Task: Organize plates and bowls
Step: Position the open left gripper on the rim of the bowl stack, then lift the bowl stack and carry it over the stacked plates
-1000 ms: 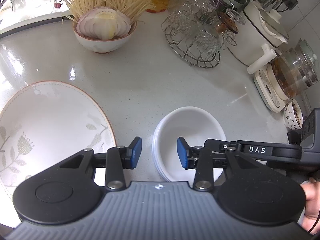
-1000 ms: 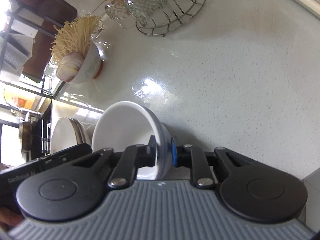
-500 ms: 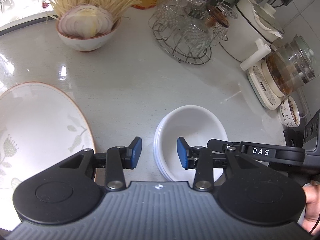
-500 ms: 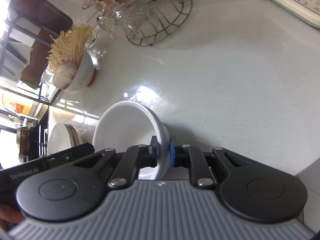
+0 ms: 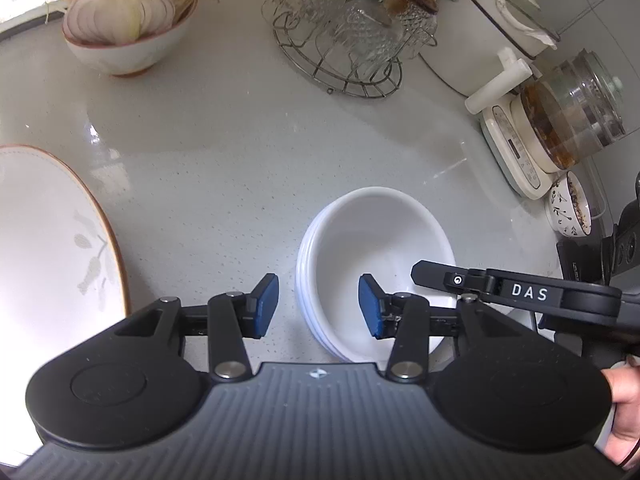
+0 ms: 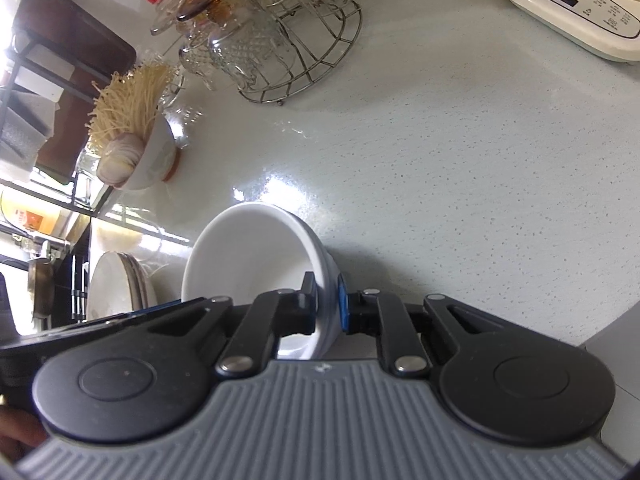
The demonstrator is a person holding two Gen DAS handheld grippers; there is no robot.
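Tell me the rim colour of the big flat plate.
Reddish-brown rim on the large white leaf-patterned plate, clearest in the left wrist view.

"DAS" in white capitals on the black arm of the right gripper (image 5: 524, 291), seen from the left wrist view. Appliance panel (image 6: 576, 0) carries a dark display and rows of small printed button labels, too small to read. Orange label (image 6: 22, 216) at far left, print illegible.
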